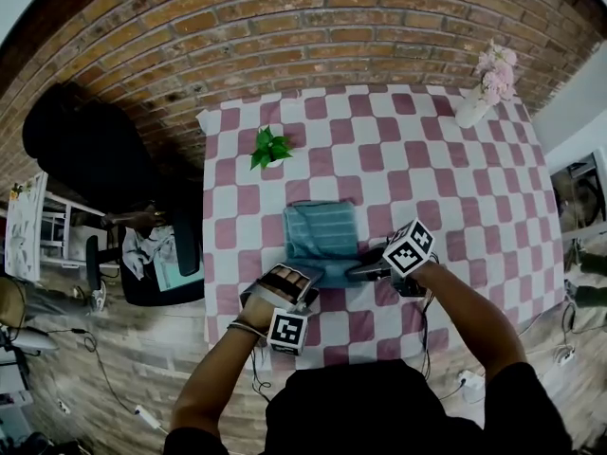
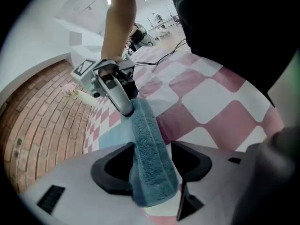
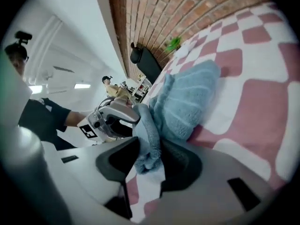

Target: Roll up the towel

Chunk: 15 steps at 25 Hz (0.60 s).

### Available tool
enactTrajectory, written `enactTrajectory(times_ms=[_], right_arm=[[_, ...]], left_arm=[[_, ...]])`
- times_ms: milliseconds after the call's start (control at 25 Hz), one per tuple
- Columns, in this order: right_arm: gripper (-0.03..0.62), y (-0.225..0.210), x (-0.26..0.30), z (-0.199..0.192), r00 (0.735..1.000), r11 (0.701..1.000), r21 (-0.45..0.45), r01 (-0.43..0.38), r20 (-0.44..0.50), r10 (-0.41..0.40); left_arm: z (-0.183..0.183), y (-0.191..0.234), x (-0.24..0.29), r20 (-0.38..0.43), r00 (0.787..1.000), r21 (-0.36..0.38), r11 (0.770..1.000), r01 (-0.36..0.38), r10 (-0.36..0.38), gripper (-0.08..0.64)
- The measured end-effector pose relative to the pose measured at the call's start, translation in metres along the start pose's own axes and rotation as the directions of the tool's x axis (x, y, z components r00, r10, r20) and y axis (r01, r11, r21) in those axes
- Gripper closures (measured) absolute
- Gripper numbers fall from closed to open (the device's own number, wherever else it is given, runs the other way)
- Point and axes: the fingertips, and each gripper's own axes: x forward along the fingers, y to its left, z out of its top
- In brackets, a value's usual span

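On the pink-and-white checked tablecloth (image 1: pixel 455 188), as seen in the head view, a blue-grey towel (image 1: pixel 322 235) was laid flat over its far part, while its near edge was gathered up between the two grippers. The left gripper (image 1: pixel 302 278) was held at the towel's near left corner and the right gripper (image 1: pixel 360 271) at its near right corner. A small green plant (image 1: pixel 270 147) was set beyond the towel, and a vase of pink flowers (image 1: pixel 488 88) was placed at the far right corner of the table.

In the left gripper view, the thick folded edge of the towel (image 2: pixel 147 149) was clamped between the left gripper's (image 2: pixel 152 161) jaws, with both pads (image 2: pixel 115 168) pressed against the cloth. The same edge was stretched across to the right gripper (image 2: pixel 117 95), where it was also caught.

In the right gripper view, a bunched end of the towel (image 3: pixel 187 102) was pinched between the jaws of the right gripper (image 3: pixel 150 161), and the rest was heaped on the cloth just beyond. The left gripper (image 3: pixel 115 118) was seen at the far end of the lifted edge.
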Motion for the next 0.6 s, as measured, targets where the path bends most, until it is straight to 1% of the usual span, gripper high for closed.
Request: enactTrajectory(times_ms=[40,80,120,160,200,240,280,320,360,400,440,520,560,600], right_arm=[[0.431,-0.003,-0.006,0.009,0.997,0.996,-0.060,0.062,0.048,-0.059],[0.406,-0.003,-0.013,0.019,0.986,0.980,-0.144,0.137,0.111,-0.122],[0.383,0.001,-0.020,0.029,0.968,0.943,-0.251,0.217,0.183,-0.174],[0.382,0.010,-0.027,0.036,0.947,0.881,-0.374,0.290,0.246,-0.207],[0.382,0.023,-0.030,0.039,0.933,0.791,-0.506,0.343,0.283,-0.223],[0.382,0.036,-0.030,0.036,0.928,0.680,-0.632,0.371,0.288,-0.238],[0.371,0.046,-0.026,0.029,0.927,0.561,-0.739,0.372,0.265,-0.265],[0.340,0.051,-0.019,0.019,0.924,0.452,-0.819,0.353,0.228,-0.308],[0.304,0.051,-0.011,0.008,0.914,0.359,-0.875,0.325,0.192,-0.357],[0.271,0.047,-0.002,0.000,0.899,0.284,-0.912,0.295,0.165,-0.405],[0.258,0.040,0.005,-0.007,0.882,0.222,-0.937,0.270,0.148,-0.448],[0.253,0.022,0.015,-0.015,0.839,0.121,-0.965,0.232,0.136,-0.527],[0.253,0.013,0.018,-0.016,0.817,0.081,-0.972,0.219,0.138,-0.560],[0.261,0.006,0.019,-0.015,0.800,0.056,-0.975,0.215,0.143,-0.582]], left_arm=[[-0.004,0.003,0.005,-0.008,1.000,-0.030,0.999,0.011,-0.011,0.306],[-0.009,0.004,0.009,-0.017,0.999,-0.061,0.998,0.031,-0.032,0.314],[-0.012,0.005,0.012,-0.021,0.998,-0.094,0.994,0.054,-0.056,0.322],[-0.014,0.007,0.014,-0.018,0.997,-0.126,0.989,0.077,-0.080,0.325],[-0.015,0.009,0.014,-0.011,0.995,-0.154,0.983,0.100,-0.103,0.328],[-0.015,0.012,0.014,-0.001,0.992,-0.178,0.977,0.120,-0.122,0.331],[-0.016,0.014,0.015,0.009,0.990,-0.200,0.970,0.141,-0.142,0.336],[-0.016,0.016,0.015,0.021,0.987,-0.223,0.962,0.160,-0.159,0.337],[-0.017,0.019,0.014,0.034,0.984,-0.246,0.953,0.176,-0.173,0.339],[-0.017,0.022,0.014,0.047,0.982,-0.268,0.944,0.191,-0.185,0.341],[-0.018,0.024,0.014,0.061,0.978,-0.290,0.934,0.207,-0.197,0.342],[-0.018,0.028,0.013,0.085,0.972,-0.326,0.916,0.233,-0.217,0.342],[-0.018,0.029,0.012,0.093,0.970,-0.340,0.909,0.241,-0.223,0.344],[-0.018,0.030,0.012,0.098,0.970,-0.350,0.905,0.243,-0.223,0.344]])
